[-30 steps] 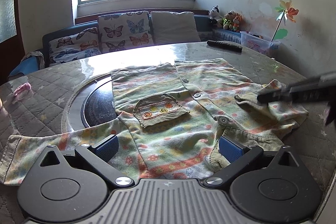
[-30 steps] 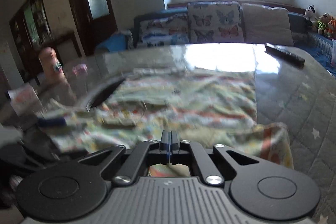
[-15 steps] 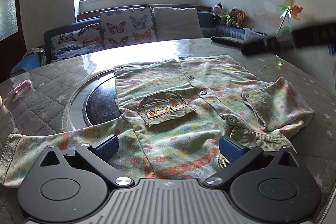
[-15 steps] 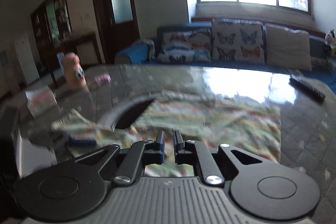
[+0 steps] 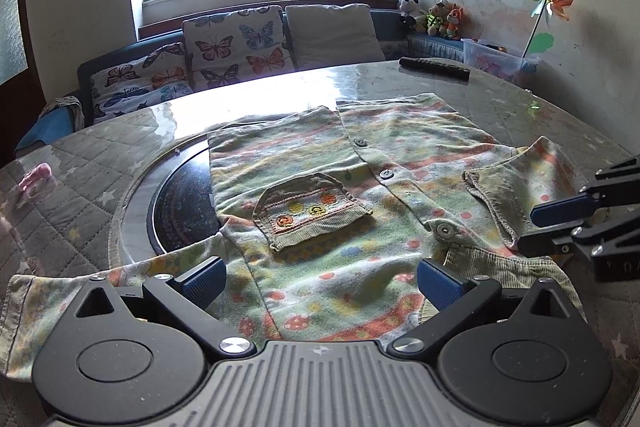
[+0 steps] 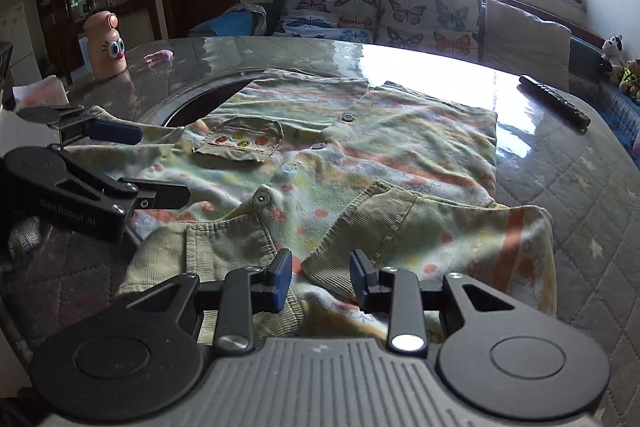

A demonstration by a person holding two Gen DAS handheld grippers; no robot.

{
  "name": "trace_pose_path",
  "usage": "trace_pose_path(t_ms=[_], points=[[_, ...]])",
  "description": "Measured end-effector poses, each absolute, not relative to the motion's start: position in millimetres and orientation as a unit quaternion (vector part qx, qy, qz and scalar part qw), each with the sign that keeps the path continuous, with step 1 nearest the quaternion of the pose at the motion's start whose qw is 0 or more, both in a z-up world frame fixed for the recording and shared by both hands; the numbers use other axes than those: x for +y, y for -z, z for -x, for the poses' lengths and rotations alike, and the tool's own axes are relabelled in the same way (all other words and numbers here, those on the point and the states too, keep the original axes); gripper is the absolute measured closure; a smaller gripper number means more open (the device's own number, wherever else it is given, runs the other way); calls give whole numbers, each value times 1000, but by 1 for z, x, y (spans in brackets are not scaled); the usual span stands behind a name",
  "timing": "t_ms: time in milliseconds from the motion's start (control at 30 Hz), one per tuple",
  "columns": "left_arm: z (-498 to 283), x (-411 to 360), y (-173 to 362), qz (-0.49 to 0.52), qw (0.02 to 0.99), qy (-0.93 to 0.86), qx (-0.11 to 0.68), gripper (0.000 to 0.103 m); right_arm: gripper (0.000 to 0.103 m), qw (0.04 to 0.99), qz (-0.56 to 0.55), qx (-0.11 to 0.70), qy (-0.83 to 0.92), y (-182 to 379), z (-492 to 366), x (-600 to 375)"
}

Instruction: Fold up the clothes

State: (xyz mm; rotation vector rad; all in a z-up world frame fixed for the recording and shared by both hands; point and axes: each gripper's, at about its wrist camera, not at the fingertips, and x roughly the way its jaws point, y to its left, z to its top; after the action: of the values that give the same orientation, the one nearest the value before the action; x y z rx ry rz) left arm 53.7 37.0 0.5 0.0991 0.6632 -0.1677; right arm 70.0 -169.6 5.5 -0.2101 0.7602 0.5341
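Observation:
A child's buttoned shirt [image 5: 320, 187] with a colourful pattern and a chest pocket [image 5: 310, 211] lies spread on the round table. Its right sleeve [image 5: 520, 187] lies folded inward over the body, and the left sleeve [image 5: 60, 291] stretches out flat. My left gripper [image 5: 320, 279] is open wide just above the shirt's near edge, holding nothing. My right gripper [image 6: 320, 277] hovers low at the folded sleeve [image 6: 440, 227]. Its jaws are opening, with the corduroy cuff edge between the pads but not pinched. Each gripper also shows in the other's view: right gripper [image 5: 552, 227], left gripper [image 6: 140, 165].
A black remote [image 5: 434, 68] lies at the table's far side. A peach bottle with cartoon eyes [image 6: 106, 43] and a small pink item [image 6: 160, 55] stand far left. Part of the shirt covers a black round inset [image 5: 180, 211]. A sofa with butterfly cushions runs behind.
My right gripper went from shut to partly open, lifted away, then dropped back to the sleeve, which now lies folded over the shirt. The left gripper stayed put.

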Motion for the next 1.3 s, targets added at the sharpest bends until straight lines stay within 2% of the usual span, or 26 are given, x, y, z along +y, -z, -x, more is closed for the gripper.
trace_pose_path(t_ms=[200, 333, 400, 467, 567, 867, 1100, 1167, 1300], points=[[-57, 33, 0, -55, 940, 87, 326, 0, 74, 890, 126, 360, -250, 2, -68, -161], [-59, 31, 2, -57, 939, 89, 329, 0, 80, 892, 117, 363, -242, 6, -72, -161], [-60, 32, 2, -56, 939, 88, 329, 0, 94, 892, 122, 360, -244, 6, -71, -160], [-60, 33, 3, -54, 939, 87, 329, 0, 99, 892, 119, 358, -248, 4, -71, -158], [-59, 34, 2, -53, 940, 88, 326, 0, 100, 897, 80, 358, -247, -8, -76, -167], [-56, 40, 0, -43, 943, 86, 319, 0, 100, 907, -41, 298, -293, -93, -105, -171], [-54, 48, 1, -36, 944, 78, 319, 0, 99, 886, -43, 285, -363, -101, -106, -121], [-53, 51, 2, -36, 944, 75, 320, 0, 93, 881, -47, 291, -371, -93, -105, -115], [-50, 56, 2, -38, 944, 69, 321, 0, 93, 882, -50, 299, -362, -83, -104, -125]])
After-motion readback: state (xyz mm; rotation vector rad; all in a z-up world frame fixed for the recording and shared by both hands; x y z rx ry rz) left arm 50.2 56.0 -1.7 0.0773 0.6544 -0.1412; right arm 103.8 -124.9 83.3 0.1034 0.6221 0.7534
